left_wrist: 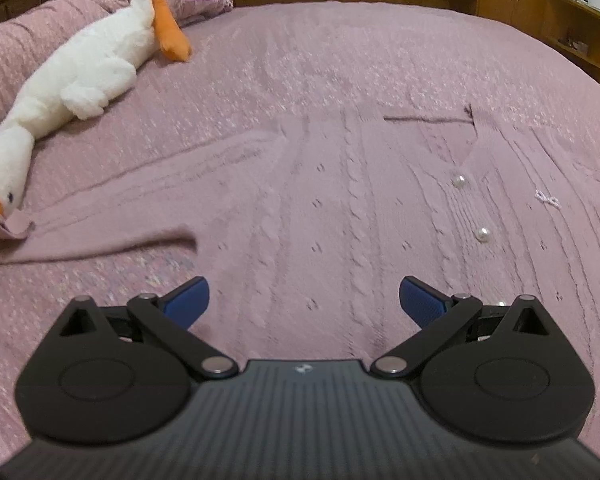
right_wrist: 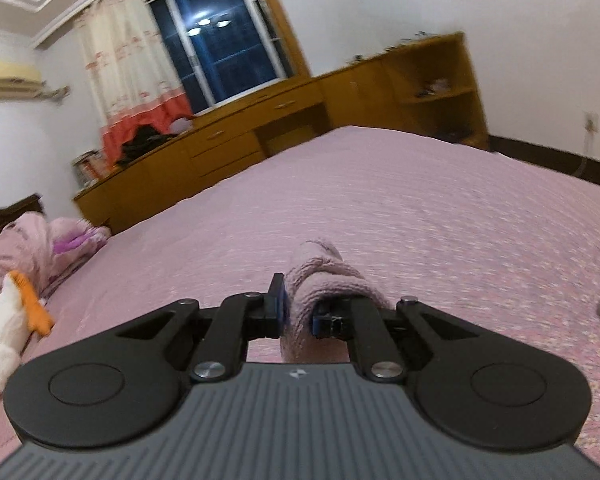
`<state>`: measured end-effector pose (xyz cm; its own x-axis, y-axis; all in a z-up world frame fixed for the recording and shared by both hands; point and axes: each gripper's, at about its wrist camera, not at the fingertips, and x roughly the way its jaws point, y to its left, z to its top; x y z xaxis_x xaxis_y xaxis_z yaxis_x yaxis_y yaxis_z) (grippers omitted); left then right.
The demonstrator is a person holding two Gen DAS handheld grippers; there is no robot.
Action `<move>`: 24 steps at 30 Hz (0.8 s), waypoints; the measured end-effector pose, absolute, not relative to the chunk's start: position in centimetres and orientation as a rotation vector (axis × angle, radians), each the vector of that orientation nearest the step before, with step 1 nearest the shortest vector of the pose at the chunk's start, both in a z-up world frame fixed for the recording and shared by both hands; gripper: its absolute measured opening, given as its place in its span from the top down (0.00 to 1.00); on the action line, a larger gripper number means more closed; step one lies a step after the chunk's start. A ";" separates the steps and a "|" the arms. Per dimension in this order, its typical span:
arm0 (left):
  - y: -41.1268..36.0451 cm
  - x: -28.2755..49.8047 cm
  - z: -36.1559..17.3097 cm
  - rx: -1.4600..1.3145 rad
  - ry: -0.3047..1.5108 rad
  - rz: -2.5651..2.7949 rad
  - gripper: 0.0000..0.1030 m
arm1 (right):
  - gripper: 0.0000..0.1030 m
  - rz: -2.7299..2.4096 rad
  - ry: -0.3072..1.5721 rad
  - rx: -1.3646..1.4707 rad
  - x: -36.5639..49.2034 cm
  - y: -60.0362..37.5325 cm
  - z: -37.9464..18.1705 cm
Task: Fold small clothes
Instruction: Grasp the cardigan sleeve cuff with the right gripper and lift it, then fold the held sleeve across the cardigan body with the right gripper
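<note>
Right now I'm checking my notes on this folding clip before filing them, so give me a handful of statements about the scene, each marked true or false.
1. The left claw is clamped on the cardigan's sleeve. False: it is open, with nothing between its pads, above the cardigan.
2. The right claw is shut on a fold of pink knit fabric. True.
3. The cardigan has pearl-like buttons. True.
4. The plush goose lies on top of the cardigan's body. False: it lies on the bedspread beside it, its head near the sleeve cuff.
5. The cardigan lies in a crumpled heap. False: it is spread flat with one sleeve stretched out.
</note>
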<state>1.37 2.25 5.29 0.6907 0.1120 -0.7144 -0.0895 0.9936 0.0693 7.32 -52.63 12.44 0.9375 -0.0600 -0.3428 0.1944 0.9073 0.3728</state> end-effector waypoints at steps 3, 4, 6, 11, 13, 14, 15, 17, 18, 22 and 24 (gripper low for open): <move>3.1 1.5 5.9 0.033 0.785 0.121 0.00 | 0.88 -0.105 0.322 0.358 7.0 -48.6 14.4; 3.4 1.5 6.1 0.033 0.778 0.125 0.00 | 0.88 -0.095 0.321 0.345 7.0 -47.4 14.8; 4.1 1.5 6.4 0.030 0.768 0.130 0.00 | 0.88 -0.068 0.330 0.309 7.1 -44.6 15.6; 5.9 1.4 6.9 0.011 0.745 0.129 0.00 | 0.88 -0.020 0.349 0.215 8.0 -37.1 16.9; 6.6 1.4 7.1 -0.007 0.734 0.113 0.00 | 0.88 0.000 0.355 0.187 8.0 -34.9 16.4; 7.0 1.4 7.1 -0.015 0.730 0.109 0.00 | 0.88 0.011 0.361 0.170 8.1 -33.5 16.2; 7.2 1.4 7.2 -0.021 0.726 0.108 0.00 | 0.88 0.020 0.372 0.153 8.4 -31.8 15.9; 7.7 1.3 7.3 -0.019 0.719 0.107 0.00 | 0.88 0.037 0.395 0.135 8.9 -29.2 14.9; 8.0 1.2 7.3 -0.012 0.713 0.106 0.00 | 0.88 0.044 0.405 0.132 9.2 -28.3 14.4; 8.7 1.2 7.3 0.021 0.690 0.122 0.00 | 0.88 0.094 0.443 0.132 10.4 -24.9 12.0; 9.1 1.3 7.1 0.026 0.686 0.129 0.00 | 0.88 0.118 0.472 0.124 11.2 -23.5 10.2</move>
